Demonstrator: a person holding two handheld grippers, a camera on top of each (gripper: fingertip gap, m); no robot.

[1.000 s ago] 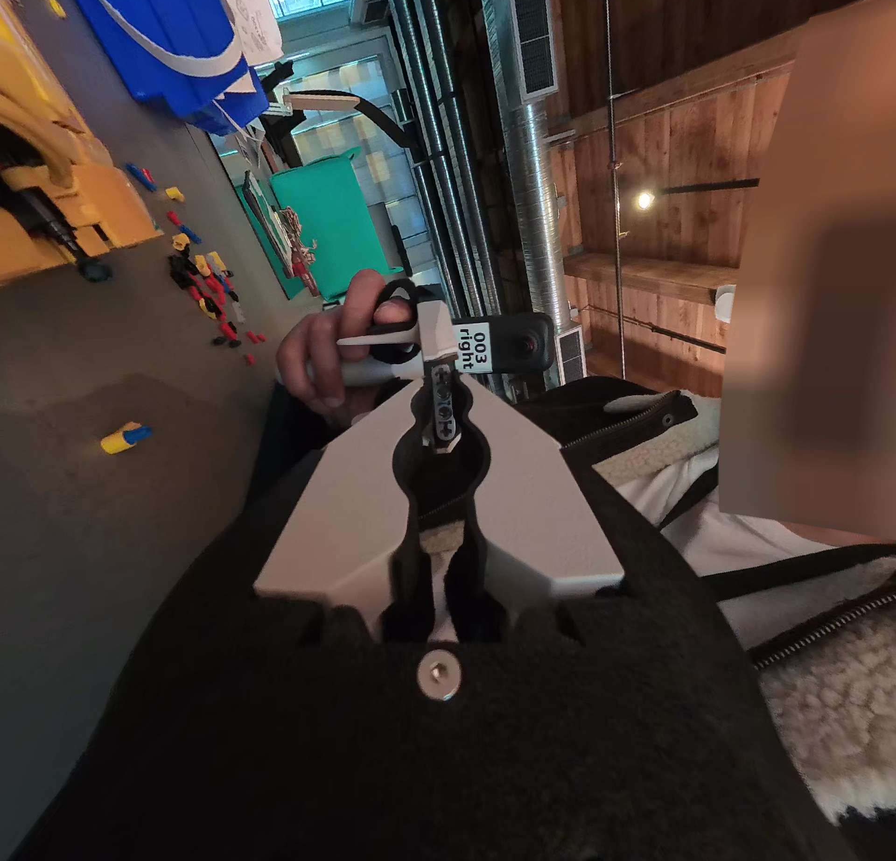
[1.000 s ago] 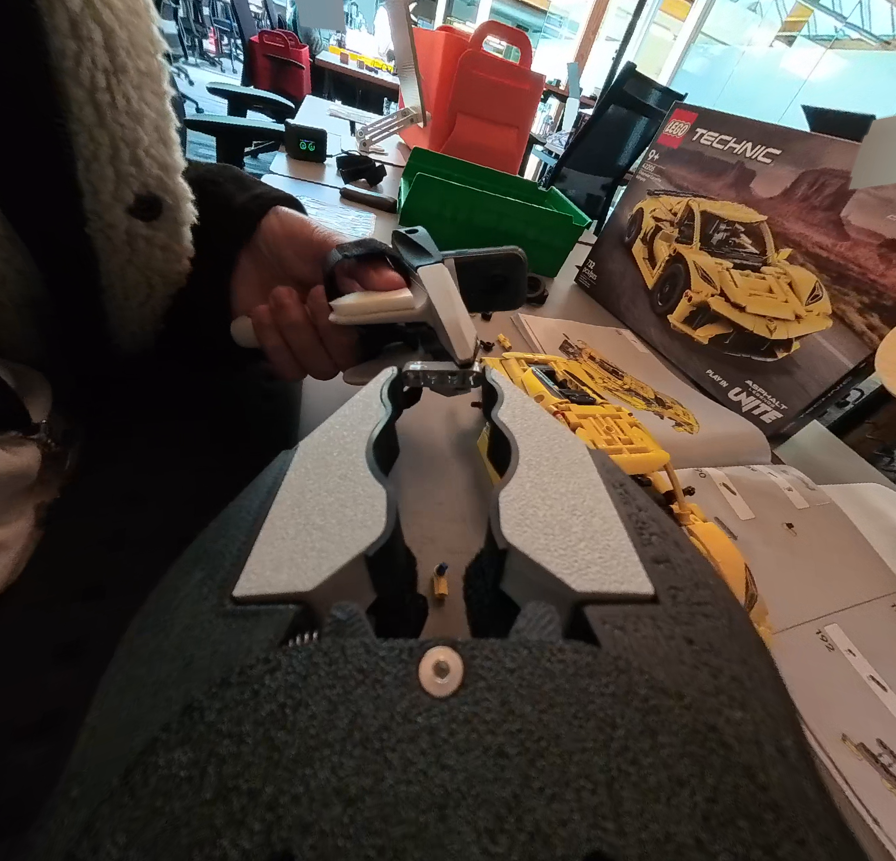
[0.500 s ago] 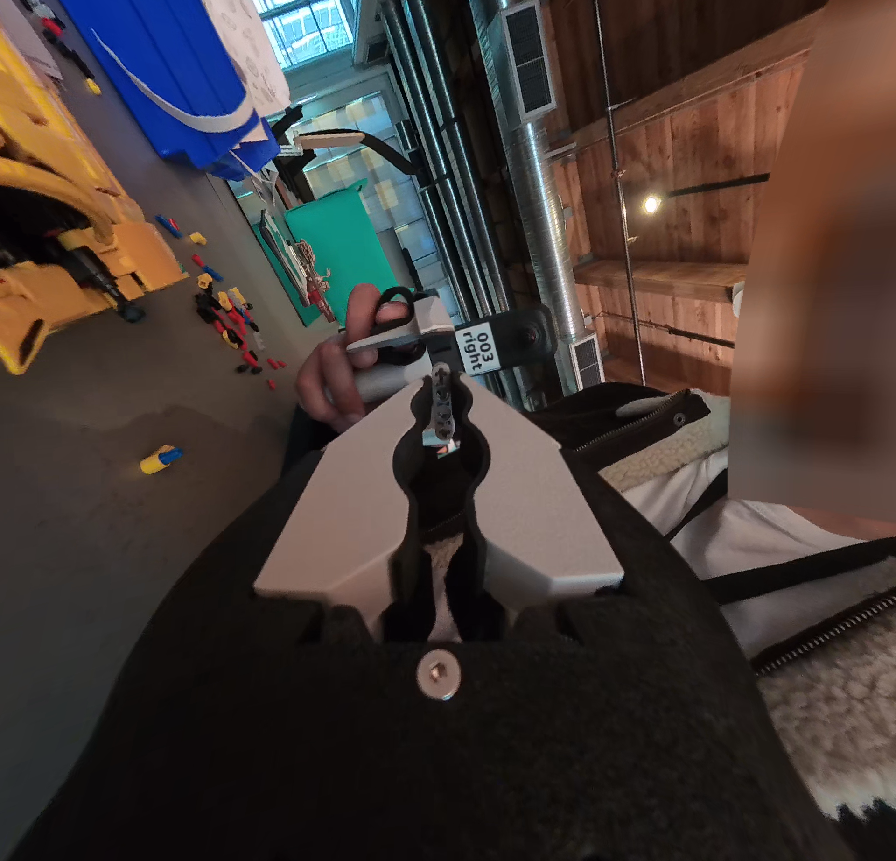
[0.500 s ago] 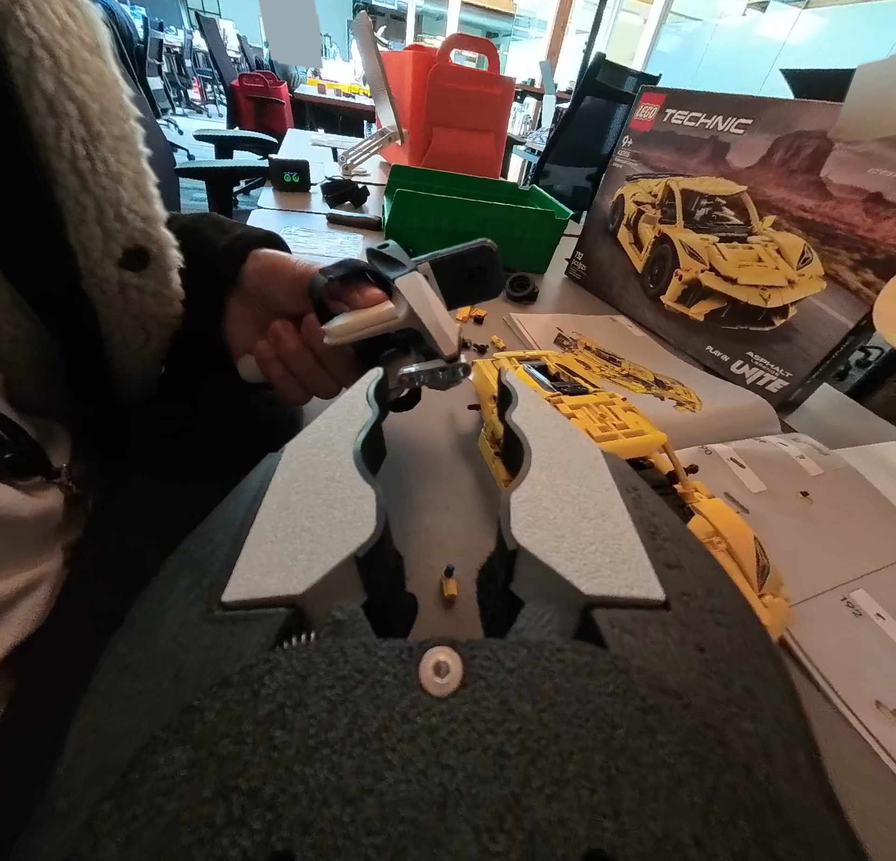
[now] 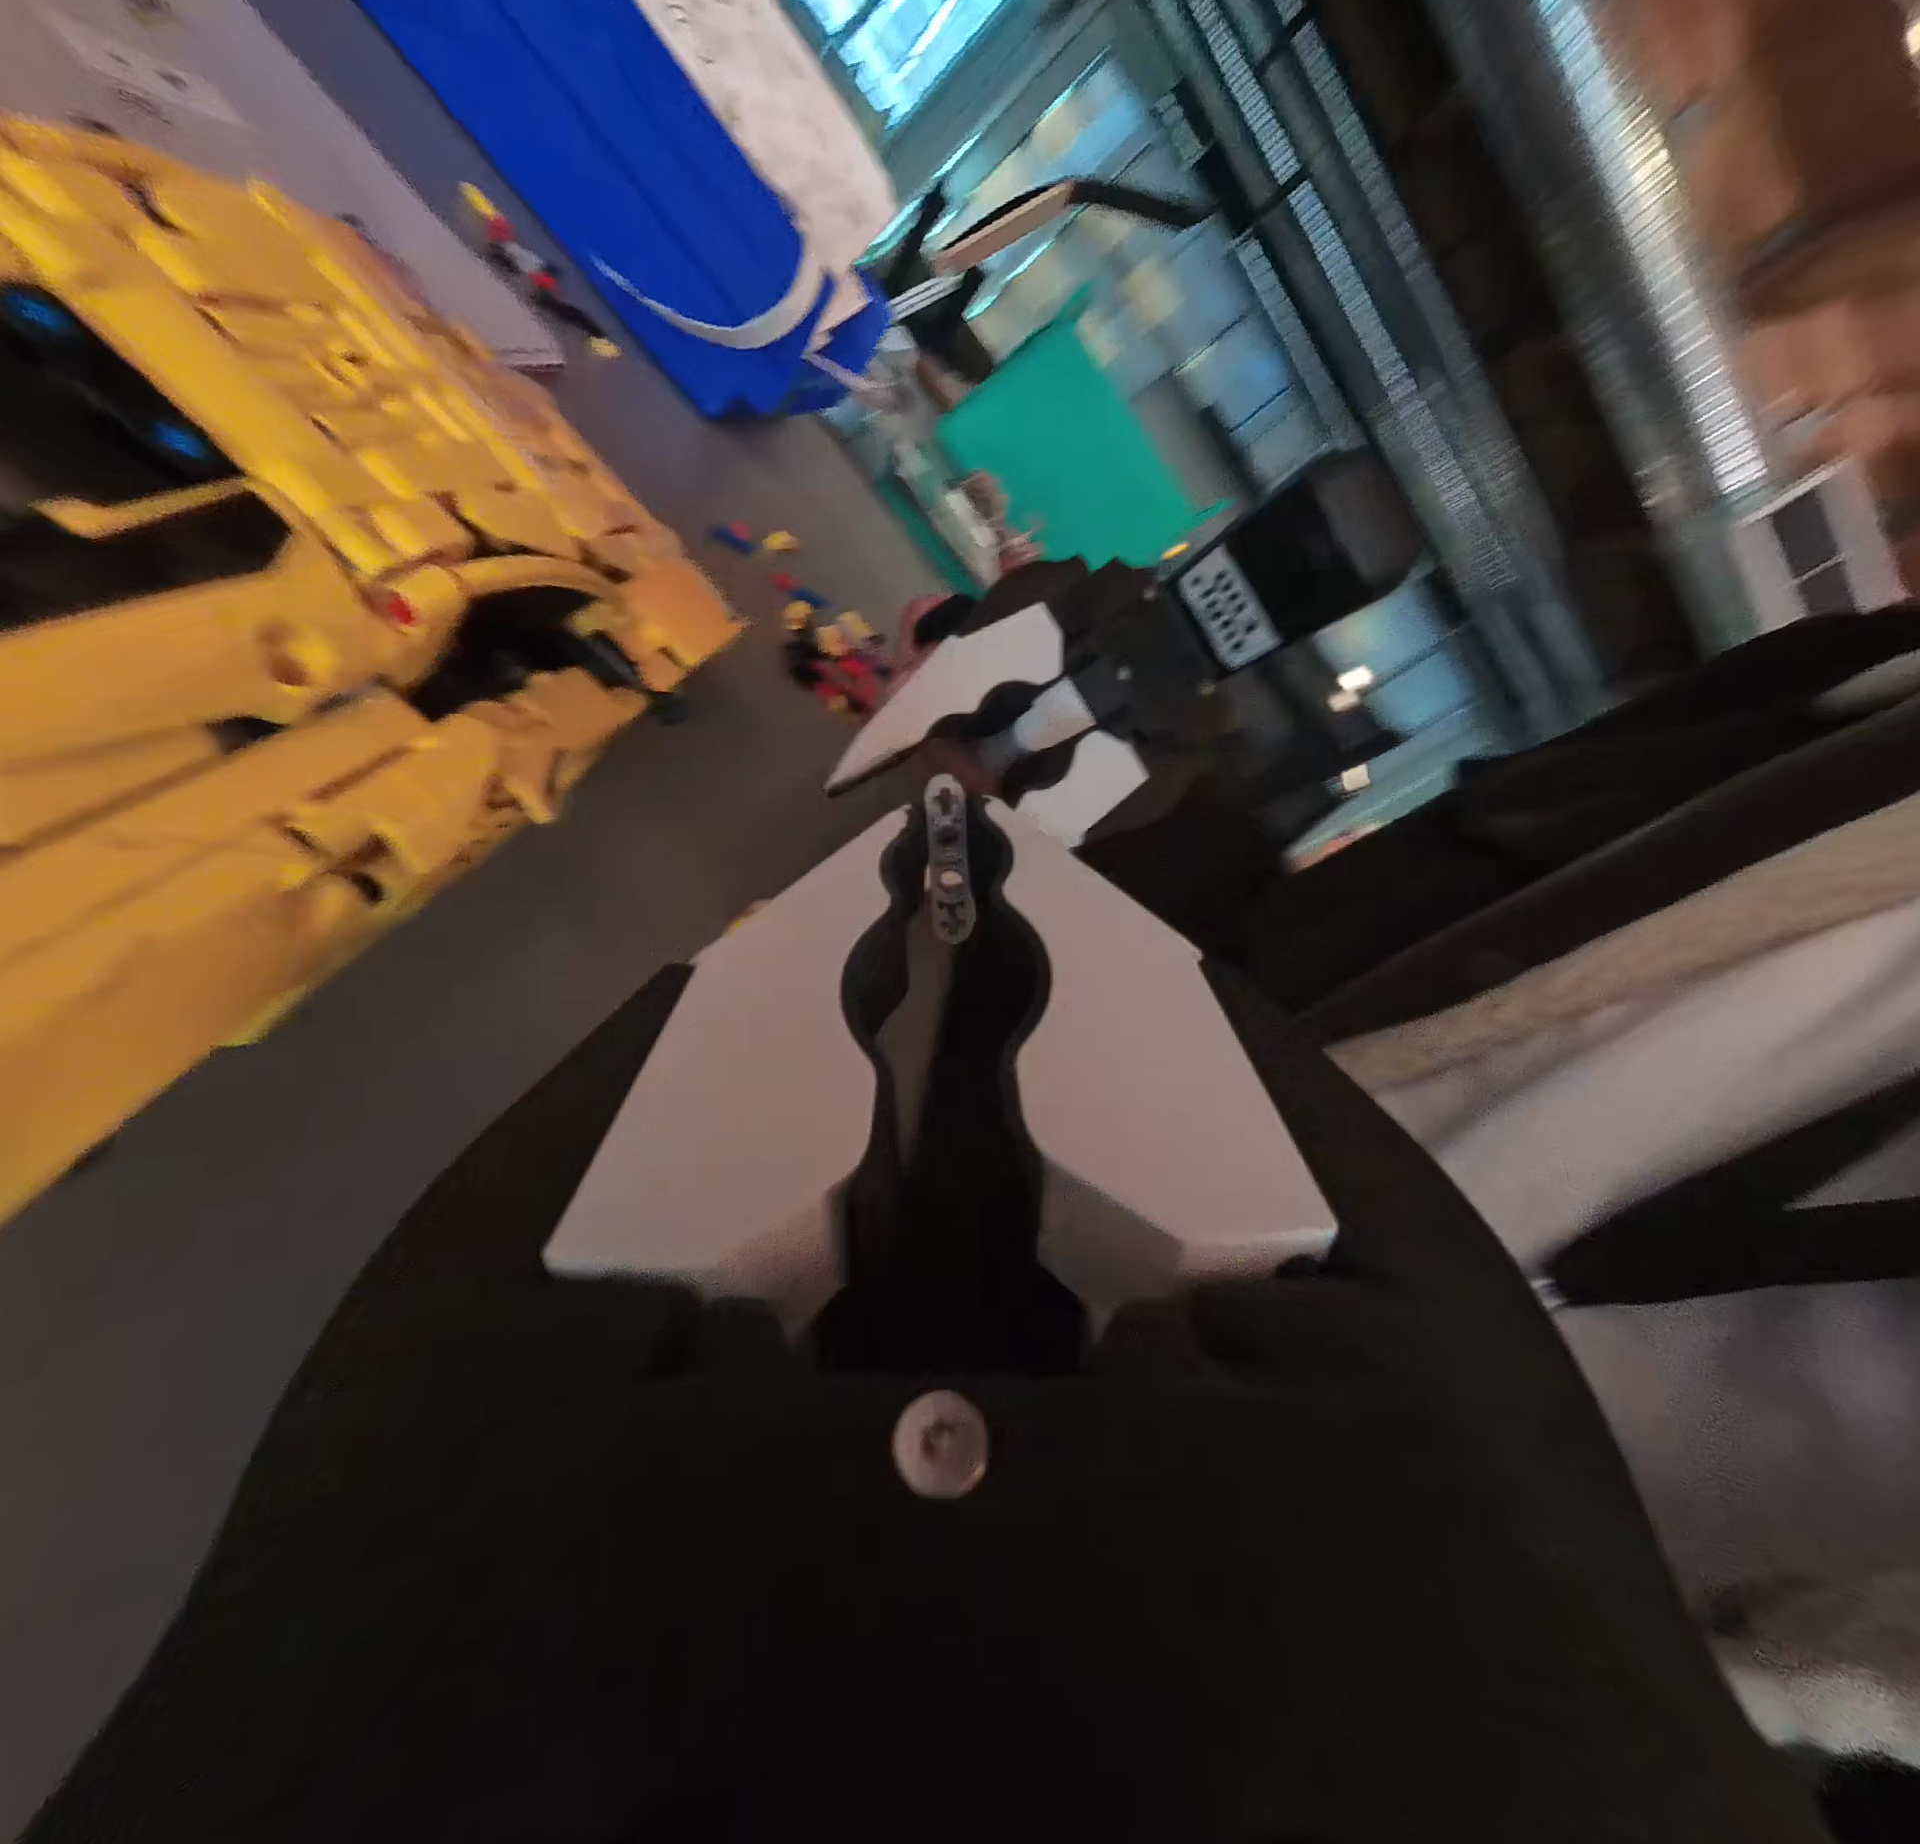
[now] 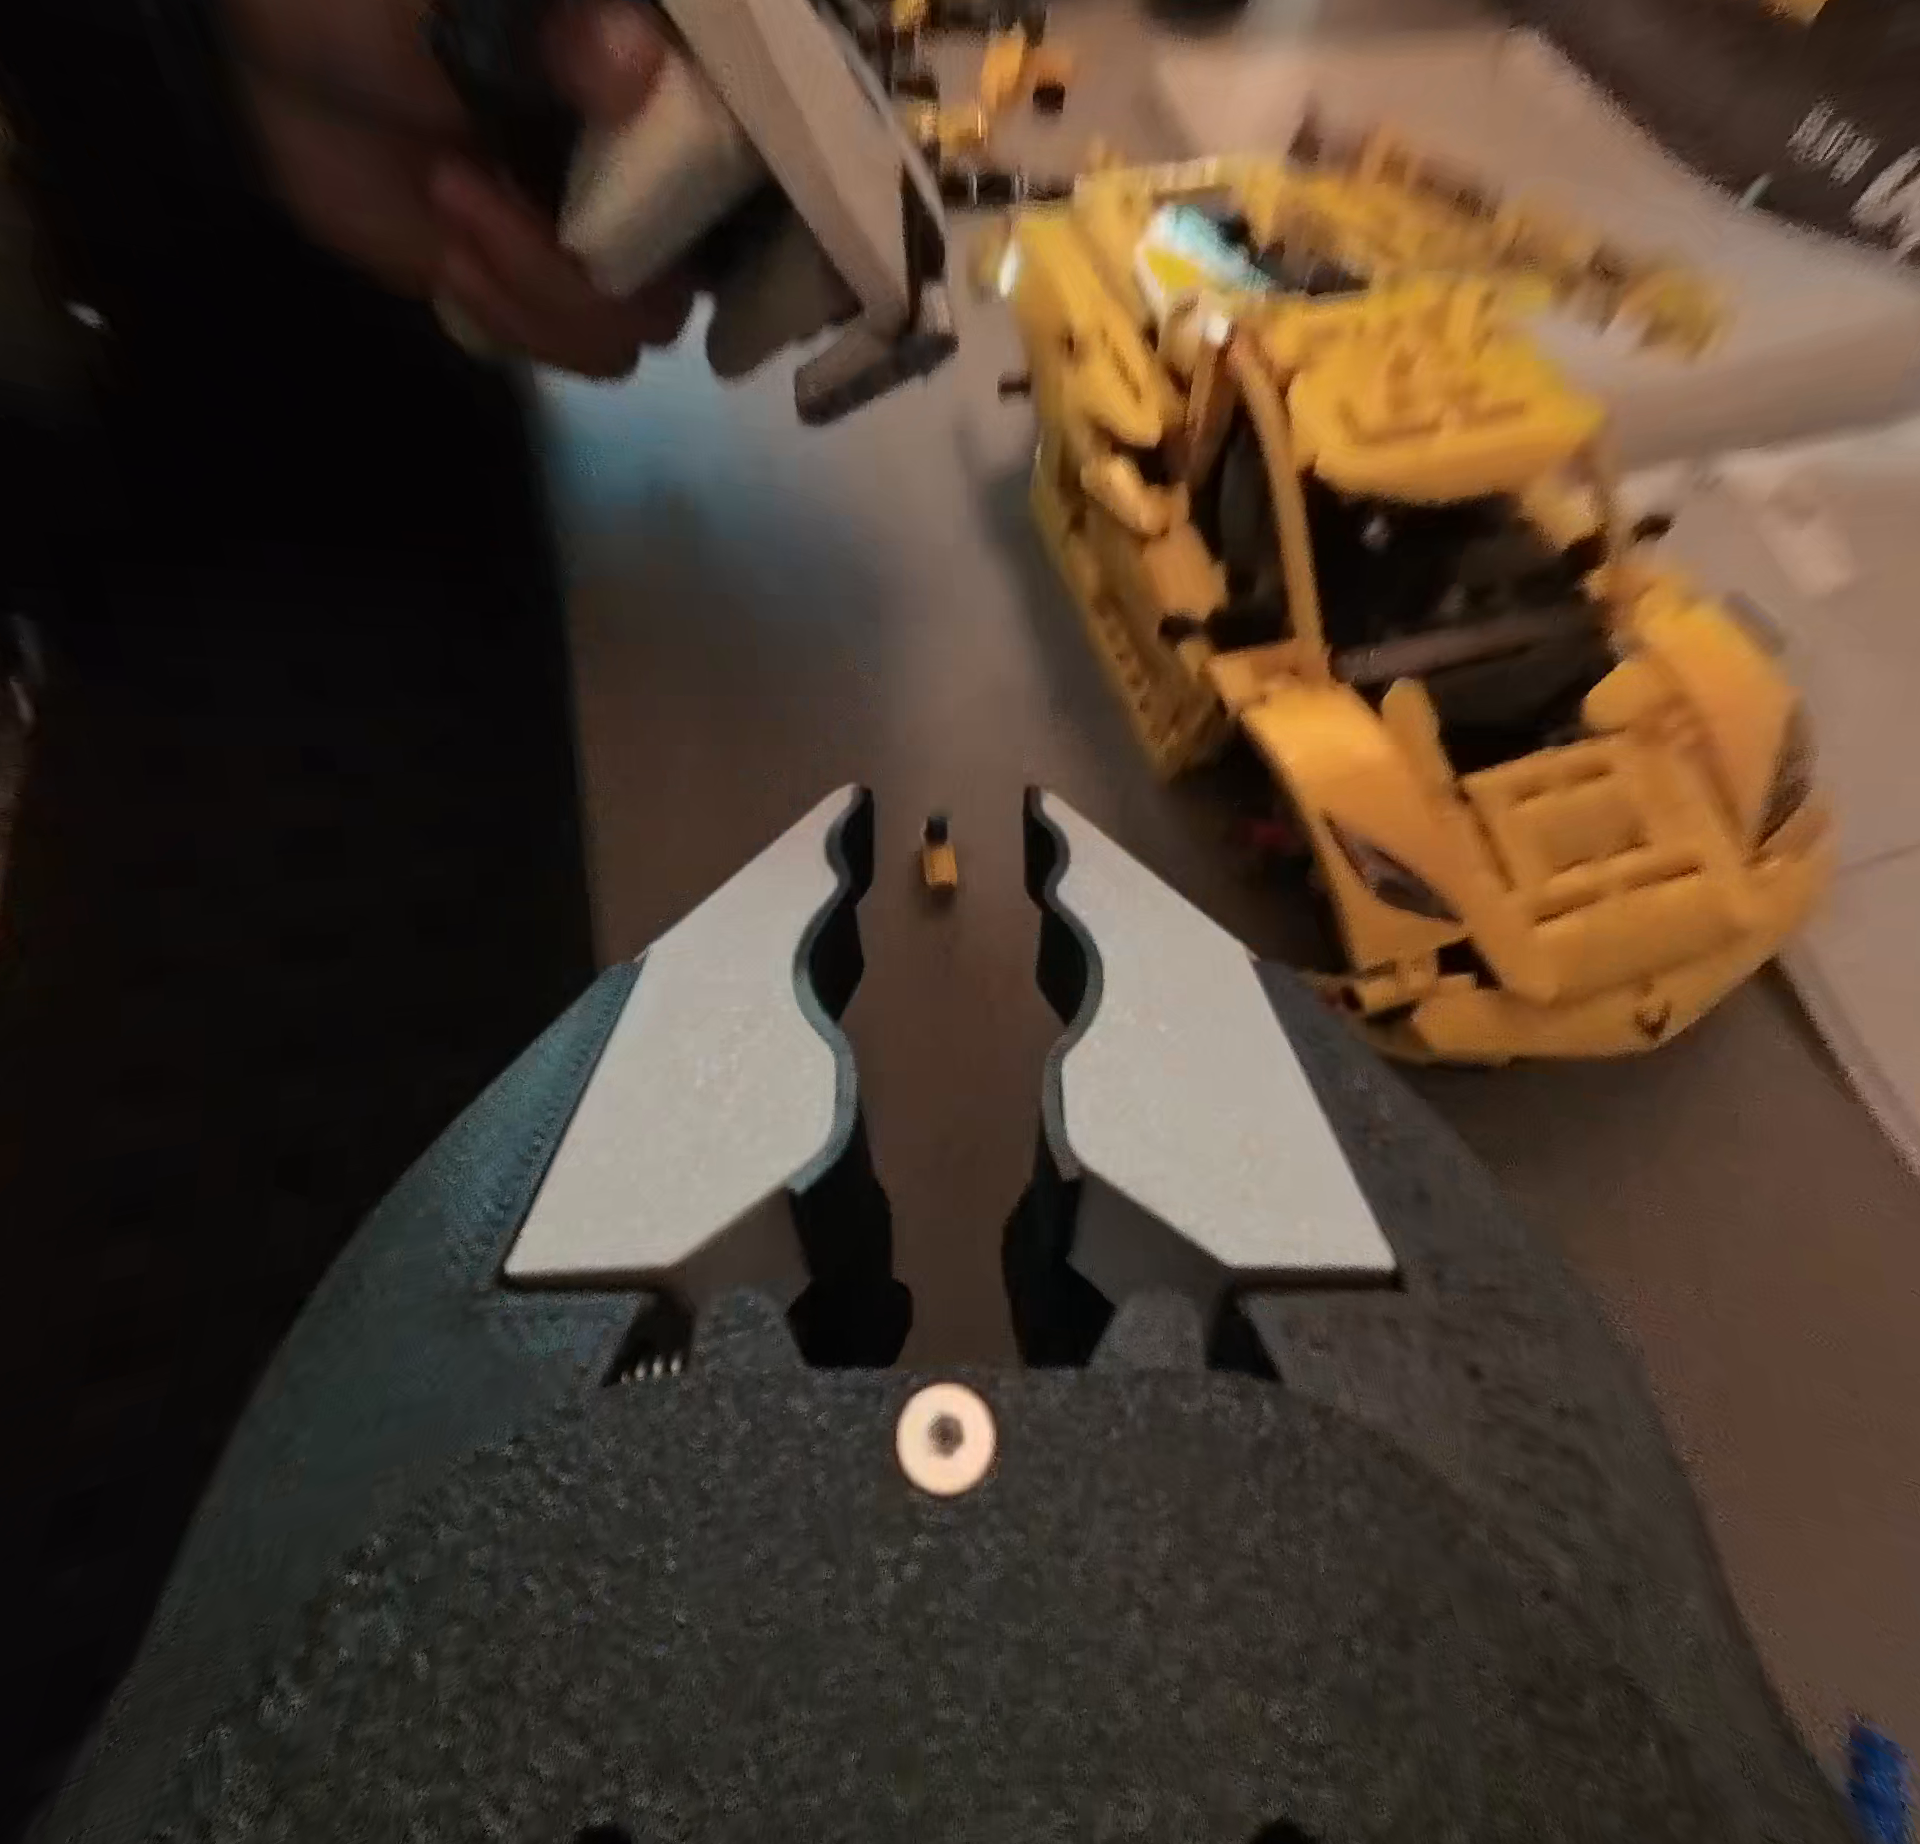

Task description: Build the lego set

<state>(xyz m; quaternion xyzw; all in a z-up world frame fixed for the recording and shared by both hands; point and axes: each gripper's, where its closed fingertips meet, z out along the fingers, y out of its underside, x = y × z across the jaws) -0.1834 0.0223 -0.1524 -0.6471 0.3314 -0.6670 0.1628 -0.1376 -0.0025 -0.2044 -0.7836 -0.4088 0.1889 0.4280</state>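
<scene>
My left gripper is shut on a small grey lego beam, held above the table. The partly built yellow lego car stands to its left, blurred. My right gripper is open, low over the grey table, with a small yellow piece with a dark pin lying between its fingertips. The car stands to the right of it. The left gripper with the beam shows at the upper left of the right wrist view, held by a hand. The right gripper also shows in the left wrist view.
A blue bin and a green bin stand at the table's far side. Loose small pieces lie beyond the car. An open instruction booklet lies to the right of the car. Both views are motion-blurred. The grippers' ends are close to 8 cm from one another.
My right gripper has drawn back from the beam and dropped low over the small yellow piece. My left gripper has swung with the beam toward the car.
</scene>
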